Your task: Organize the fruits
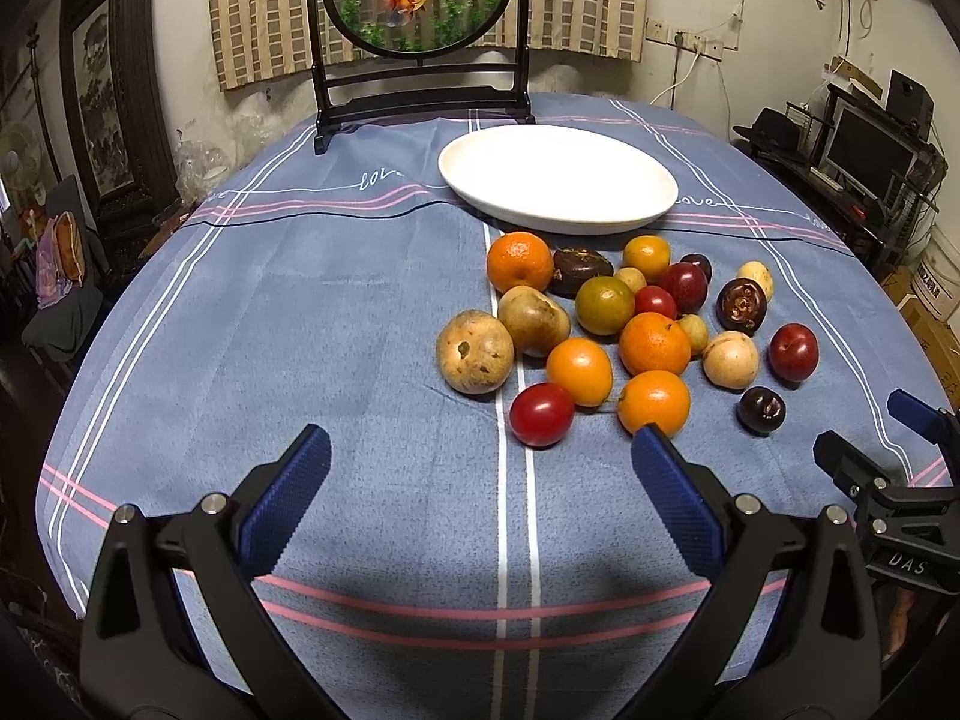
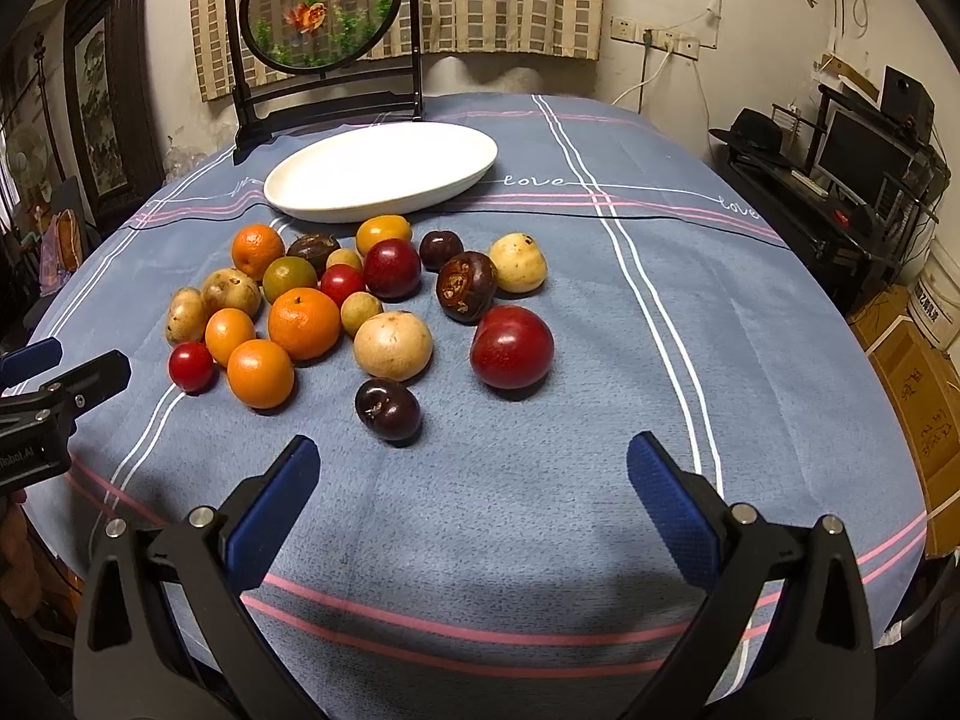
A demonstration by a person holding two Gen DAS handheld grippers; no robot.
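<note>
A loose heap of fruit lies on the blue striped tablecloth: oranges, red and dark plums, tan round fruits, a small red tomato. Behind it stands an empty white oval plate. My left gripper is open, hovering just short of the tomato and the nearest orange. My right gripper is open too, close behind a dark plum, with a big red plum beyond. Neither holds anything.
A round goldfish screen on a black stand rises at the table's far edge. The right gripper shows at the right rim of the left wrist view; the left one at the left rim of the right wrist view. Boxes and a monitor stand right.
</note>
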